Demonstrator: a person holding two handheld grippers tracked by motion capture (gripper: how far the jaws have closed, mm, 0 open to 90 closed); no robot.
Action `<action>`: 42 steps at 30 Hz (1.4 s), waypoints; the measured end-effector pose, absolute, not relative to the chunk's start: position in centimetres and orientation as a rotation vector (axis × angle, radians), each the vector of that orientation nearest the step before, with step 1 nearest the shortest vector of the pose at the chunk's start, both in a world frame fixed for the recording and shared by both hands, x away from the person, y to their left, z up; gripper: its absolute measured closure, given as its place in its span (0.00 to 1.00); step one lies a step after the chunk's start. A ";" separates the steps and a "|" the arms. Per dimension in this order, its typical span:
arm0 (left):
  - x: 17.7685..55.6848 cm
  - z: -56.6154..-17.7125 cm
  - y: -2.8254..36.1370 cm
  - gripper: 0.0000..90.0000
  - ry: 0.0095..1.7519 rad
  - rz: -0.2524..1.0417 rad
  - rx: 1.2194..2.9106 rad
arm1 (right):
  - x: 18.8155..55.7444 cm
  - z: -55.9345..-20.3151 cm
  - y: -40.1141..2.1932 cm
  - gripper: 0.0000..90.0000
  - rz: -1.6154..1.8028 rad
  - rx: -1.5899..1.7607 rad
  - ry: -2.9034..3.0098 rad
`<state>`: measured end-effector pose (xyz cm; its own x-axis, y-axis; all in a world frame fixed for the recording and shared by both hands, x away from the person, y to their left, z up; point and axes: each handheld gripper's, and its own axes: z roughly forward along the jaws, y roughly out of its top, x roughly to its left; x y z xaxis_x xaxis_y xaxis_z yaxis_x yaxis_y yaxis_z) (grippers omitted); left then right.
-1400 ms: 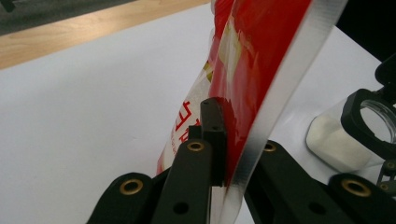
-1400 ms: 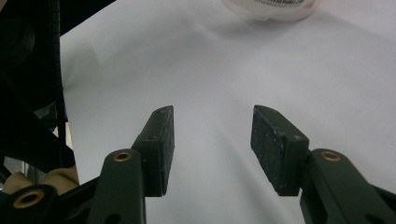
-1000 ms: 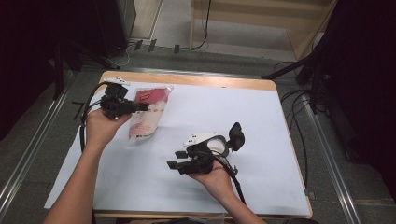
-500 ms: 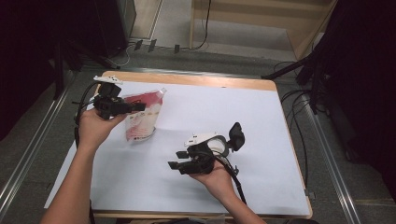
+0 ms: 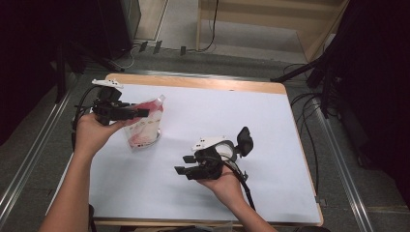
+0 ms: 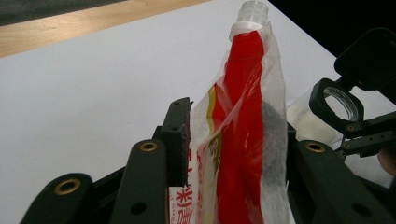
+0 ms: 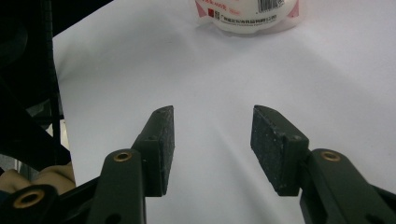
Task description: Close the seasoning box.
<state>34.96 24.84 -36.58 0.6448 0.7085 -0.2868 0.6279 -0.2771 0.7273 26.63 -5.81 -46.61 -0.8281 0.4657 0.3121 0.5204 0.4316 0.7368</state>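
Pouch [image 5: 144, 126] first: the red and white spouted refill bag stands tilted on the white table sheet [image 5: 270, 125], its screw spout [image 6: 251, 10] uppermost and its base resting on the sheet. My left gripper [image 5: 138, 113] is at the pouch's upper half, and its jaws have just been opening; in the left gripper view the film sits between them, with a clear gap at one pad [image 6: 180, 135] while the other pad is hidden behind the film, so I judge the squeeze is off or nearly so. My right gripper [image 5: 183, 170] rests well to the right of the pouch and nearer to me, its jaws about half apart with nothing between them, pointed toward the pouch's base.

I take the step to be setting the pouch down and letting go. To do it well I should open slowly, watch whether the soft bag leans or slumps, and draw away from the pouch without dragging the film along.
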 end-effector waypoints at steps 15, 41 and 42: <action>32.5 -35.3 26.3 0.59 1.024 0.111 2.022 | 26.7 -45.0 -6.3 0.62 -1.409 -0.865 -2.594; 30.4 -36.8 30.0 0.49 1.055 0.089 2.007 | 28.3 -41.1 -11.5 1.00 -1.414 -0.947 -2.596; 30.4 -36.9 30.2 0.49 1.062 0.093 2.009 | 28.3 -40.9 -11.7 1.00 -1.413 -0.957 -2.598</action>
<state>30.40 30.20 -36.86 0.6383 0.7102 -0.2968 0.6479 -0.2875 0.7054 28.33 -11.71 -40.92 -0.8097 0.4996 0.3077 0.5298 0.3972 0.7493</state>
